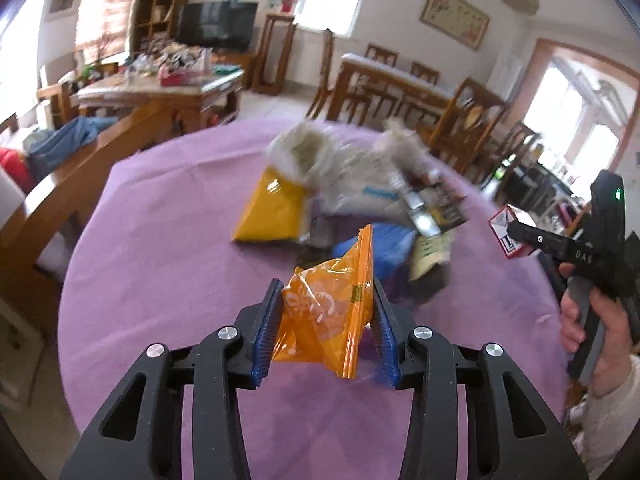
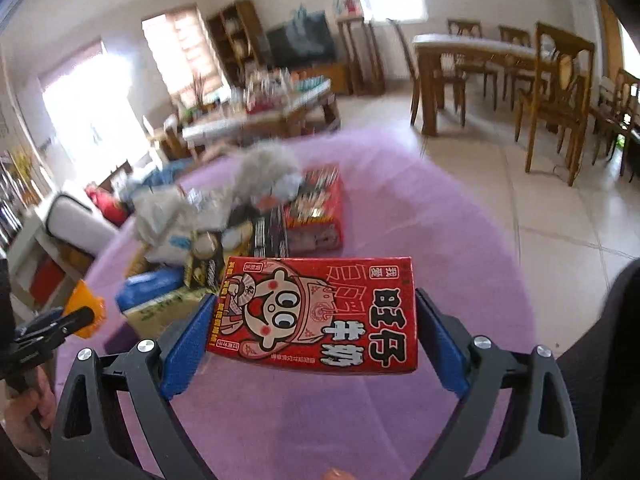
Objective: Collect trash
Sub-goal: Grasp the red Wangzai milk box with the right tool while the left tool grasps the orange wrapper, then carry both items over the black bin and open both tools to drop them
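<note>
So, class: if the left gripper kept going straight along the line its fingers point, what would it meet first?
Probably the blue packet at the near edge of the trash pile. The left gripper, shut on a crinkled orange plastic wrapper, points at it; depth is unclear and that part is blurred.

Orange wrapper between left tool pads, above purple tablecloth.

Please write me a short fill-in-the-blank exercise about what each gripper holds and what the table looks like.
1. The left gripper is shut on an ____ wrapper.
2. The right gripper holds a ____ carton.
3. The trash pile lies on a ____ tablecloth.

Missing words: orange; red; purple
</note>
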The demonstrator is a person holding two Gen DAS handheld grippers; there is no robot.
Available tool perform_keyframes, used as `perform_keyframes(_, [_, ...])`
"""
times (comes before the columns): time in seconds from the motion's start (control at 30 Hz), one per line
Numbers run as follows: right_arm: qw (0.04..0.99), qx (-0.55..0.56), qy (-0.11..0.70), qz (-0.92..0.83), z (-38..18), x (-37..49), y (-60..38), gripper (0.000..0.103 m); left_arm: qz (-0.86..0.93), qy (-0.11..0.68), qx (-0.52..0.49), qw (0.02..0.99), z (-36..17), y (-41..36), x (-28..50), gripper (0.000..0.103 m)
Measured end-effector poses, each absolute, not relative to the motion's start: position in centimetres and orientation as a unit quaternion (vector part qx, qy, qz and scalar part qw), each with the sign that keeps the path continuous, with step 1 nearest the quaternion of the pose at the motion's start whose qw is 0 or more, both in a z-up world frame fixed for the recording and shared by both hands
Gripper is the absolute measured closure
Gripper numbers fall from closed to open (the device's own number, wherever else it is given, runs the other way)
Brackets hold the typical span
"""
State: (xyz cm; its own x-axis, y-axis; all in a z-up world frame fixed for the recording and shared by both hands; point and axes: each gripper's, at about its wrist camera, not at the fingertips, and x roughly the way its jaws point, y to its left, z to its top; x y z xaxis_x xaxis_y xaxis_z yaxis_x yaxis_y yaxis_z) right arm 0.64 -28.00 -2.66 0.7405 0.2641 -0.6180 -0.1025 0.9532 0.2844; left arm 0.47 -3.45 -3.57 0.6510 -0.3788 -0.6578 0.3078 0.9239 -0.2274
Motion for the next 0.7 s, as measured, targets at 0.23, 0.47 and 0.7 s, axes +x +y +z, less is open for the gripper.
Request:
perform_keyframes(0.23, [0.956,0.146,0.251,0.037,0.7,-5.0,-33.5,0.011,-0.284,0.33,-0.047,0.899,-0.3,-10.0,0.1,0.061])
perform_keyframes(0.47, [0.962,0.172,0.203,-0.056,1.5,-10.2,-41.3,0.011,-0.405,0.311,-0.032,0.859,0.6,-22.7,-0.8,0.061])
perform_keyframes(0.7, [0.947,0.211,0.191,-0.153,-0.2,-14.5,-49.4,0.011,-0.494,0.327,-0.006,0.806,-1.7,-36.1,-1.5,0.061])
